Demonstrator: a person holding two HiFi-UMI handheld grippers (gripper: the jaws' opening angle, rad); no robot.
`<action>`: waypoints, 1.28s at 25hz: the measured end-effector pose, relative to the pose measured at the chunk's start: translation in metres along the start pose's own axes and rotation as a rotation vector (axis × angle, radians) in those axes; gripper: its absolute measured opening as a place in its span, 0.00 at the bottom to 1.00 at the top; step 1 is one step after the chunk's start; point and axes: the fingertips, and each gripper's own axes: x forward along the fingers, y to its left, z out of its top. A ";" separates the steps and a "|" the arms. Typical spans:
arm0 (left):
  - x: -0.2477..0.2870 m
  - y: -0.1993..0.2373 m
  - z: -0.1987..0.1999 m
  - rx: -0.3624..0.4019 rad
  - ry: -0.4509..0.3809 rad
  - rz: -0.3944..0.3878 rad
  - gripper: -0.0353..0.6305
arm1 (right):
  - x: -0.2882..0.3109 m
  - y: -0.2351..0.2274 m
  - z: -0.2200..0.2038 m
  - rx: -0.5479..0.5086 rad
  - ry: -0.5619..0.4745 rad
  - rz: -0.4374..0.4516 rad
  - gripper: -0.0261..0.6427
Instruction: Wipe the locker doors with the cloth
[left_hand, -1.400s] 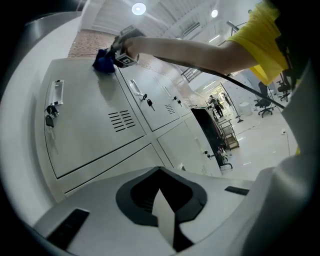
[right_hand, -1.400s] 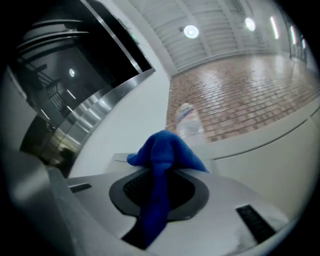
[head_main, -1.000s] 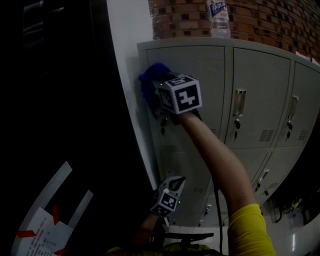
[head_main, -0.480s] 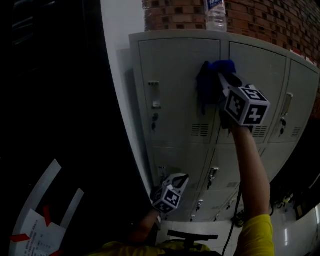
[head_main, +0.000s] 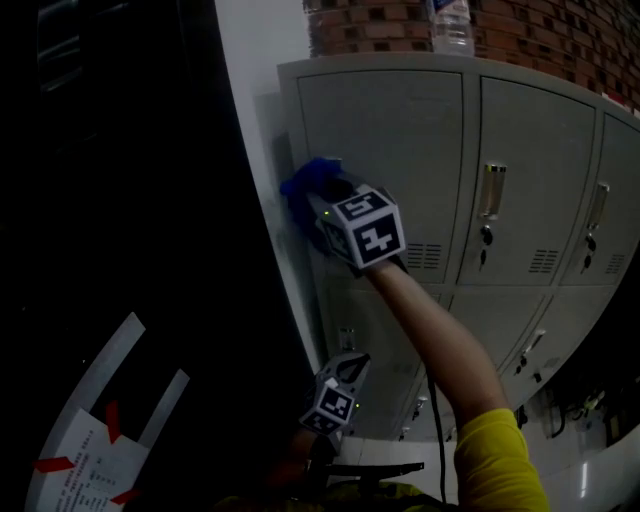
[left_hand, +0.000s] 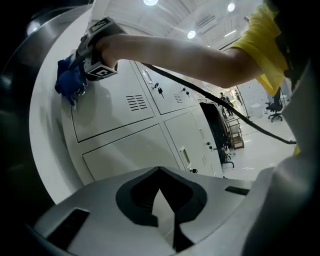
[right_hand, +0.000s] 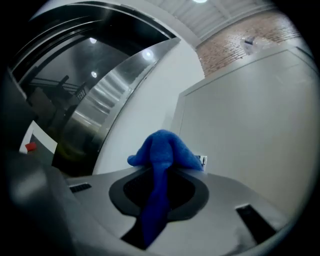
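Right tongs (right_hand: 160, 172) pinch the blue cloth (right_hand: 162, 149) against the upper-left locker door (head_main: 400, 150); left tongs (left_hand: 161, 197), pressed together, hang below.

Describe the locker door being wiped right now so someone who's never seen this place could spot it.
Find the bank of grey lockers below the brick wall. Take the top row to its left end, next to the white wall. That door alone has the blue cloth, shut in the right gripper, against its left edge.
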 end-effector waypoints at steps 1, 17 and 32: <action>-0.001 0.002 -0.004 -0.002 0.009 0.003 0.06 | -0.004 -0.003 -0.001 -0.003 0.001 -0.006 0.14; 0.037 -0.038 0.027 0.066 -0.044 -0.136 0.06 | -0.165 -0.095 -0.009 0.027 -0.150 -0.257 0.14; 0.017 -0.011 0.002 0.003 -0.008 -0.043 0.06 | -0.148 -0.085 -0.082 0.105 -0.054 -0.260 0.14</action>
